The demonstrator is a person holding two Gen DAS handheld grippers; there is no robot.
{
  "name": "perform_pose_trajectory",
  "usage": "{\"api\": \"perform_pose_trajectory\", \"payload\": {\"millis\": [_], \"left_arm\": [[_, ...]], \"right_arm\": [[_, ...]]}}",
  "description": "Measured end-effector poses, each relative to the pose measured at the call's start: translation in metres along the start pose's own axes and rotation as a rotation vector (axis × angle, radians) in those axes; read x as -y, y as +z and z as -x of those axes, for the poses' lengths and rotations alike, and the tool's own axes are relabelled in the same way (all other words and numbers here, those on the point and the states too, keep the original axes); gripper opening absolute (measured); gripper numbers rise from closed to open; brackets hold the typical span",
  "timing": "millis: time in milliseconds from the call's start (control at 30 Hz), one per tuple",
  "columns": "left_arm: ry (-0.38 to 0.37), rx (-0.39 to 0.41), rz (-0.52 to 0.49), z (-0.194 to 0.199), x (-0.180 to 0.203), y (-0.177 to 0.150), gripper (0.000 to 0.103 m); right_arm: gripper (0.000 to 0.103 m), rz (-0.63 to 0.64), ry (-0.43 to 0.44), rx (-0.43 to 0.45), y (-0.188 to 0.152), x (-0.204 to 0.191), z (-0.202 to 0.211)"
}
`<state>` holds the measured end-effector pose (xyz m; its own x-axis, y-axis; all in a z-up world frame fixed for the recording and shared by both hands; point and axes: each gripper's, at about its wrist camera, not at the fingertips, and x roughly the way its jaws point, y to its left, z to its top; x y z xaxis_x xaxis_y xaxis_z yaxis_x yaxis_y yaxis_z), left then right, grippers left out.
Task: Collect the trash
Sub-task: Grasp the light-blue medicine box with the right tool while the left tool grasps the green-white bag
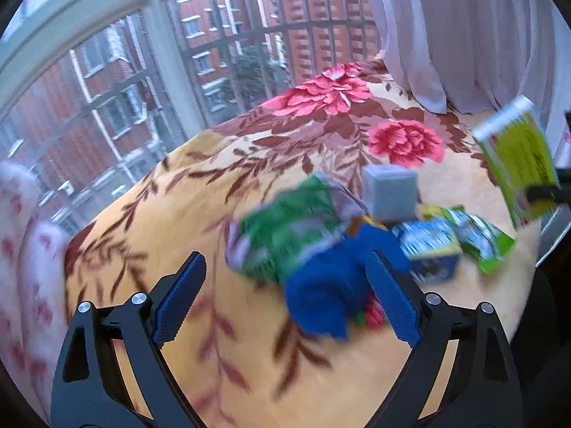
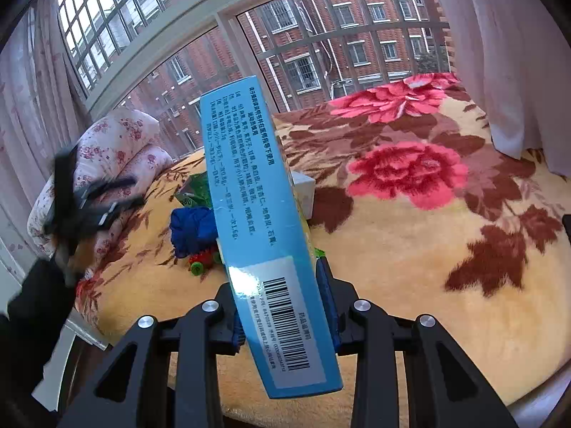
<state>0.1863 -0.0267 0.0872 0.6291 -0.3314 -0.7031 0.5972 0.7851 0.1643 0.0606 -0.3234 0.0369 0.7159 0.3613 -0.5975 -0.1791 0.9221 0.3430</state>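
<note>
Right tool (image 2: 285, 306): jaws nearly closed, blue pads clamped on the long faces of a blue carton (image 2: 260, 221). Barcode end sits at the jaws, the other end tilts up toward 11 o'clock, clear of the bed. From the left wrist view the same carton (image 1: 517, 164) shows at 3 o'clock with its yellow-green face out, held off the blanket.

Left tool (image 1: 285, 296): jaws wide apart, nothing between the pads, above the floral blanket (image 1: 221, 363). That frame is motion-blurred.

Remaining trash on the blanket, clustered around the centre of the left view:
- green snack bag (image 1: 285, 239), 12 o'clock of the left tool
- blue cloth (image 1: 324, 289), touching the bag's lower edge
- grey box (image 1: 390, 192), upright, behind the cloth
- small blue printed box (image 1: 428, 249), at 3 o'clock of the cloth
- green wrapper (image 1: 481, 242), just beside that box

A red and green item (image 2: 205, 262) pokes out under the cloth; can't tell what it is. Folded quilt (image 2: 117, 157) at 9 o'clock in the right view, window (image 2: 321, 53) behind the bed.
</note>
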Motion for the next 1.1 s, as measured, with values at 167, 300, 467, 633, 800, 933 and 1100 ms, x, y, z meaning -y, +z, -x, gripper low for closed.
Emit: {"api": "perform_pose_trajectory", "payload": {"millis": [167,300,467,633,800,933,1100], "left_arm": [[-0.077,-0.056,-0.06,-0.054,-0.012,0.026,0.089],[-0.097,-0.139,-0.12,-0.101,-0.013,0.028,0.089],[-0.151,-0.238,-0.169,-0.143,-0.013,0.024,0.089],[-0.22,-0.303,-0.136,-0.171,-0.019,0.023,0.063],[-0.246,-0.258,-0.01,-0.162,-0.03,0.03,0.021],[-0.157,-0.254,0.012,-0.149,-0.024,0.033,0.016],[-0.012,-0.23,0.037,-0.124,-0.018,0.035,0.015]], "right_arm": [[0.034,-0.011,-0.033,-0.004,-0.004,0.002,-0.008],[0.034,-0.029,-0.037,-0.015,-0.003,0.006,-0.018],[0.03,-0.014,-0.04,-0.014,0.003,0.005,-0.028],[0.029,-0.007,-0.033,-0.005,0.005,0.002,-0.036],[0.028,0.013,-0.07,-0.033,0.003,0.004,-0.046],[0.027,0.018,-0.061,-0.046,0.001,0.004,-0.049],[0.027,0.003,-0.06,-0.018,0.002,0.005,-0.042]]}}
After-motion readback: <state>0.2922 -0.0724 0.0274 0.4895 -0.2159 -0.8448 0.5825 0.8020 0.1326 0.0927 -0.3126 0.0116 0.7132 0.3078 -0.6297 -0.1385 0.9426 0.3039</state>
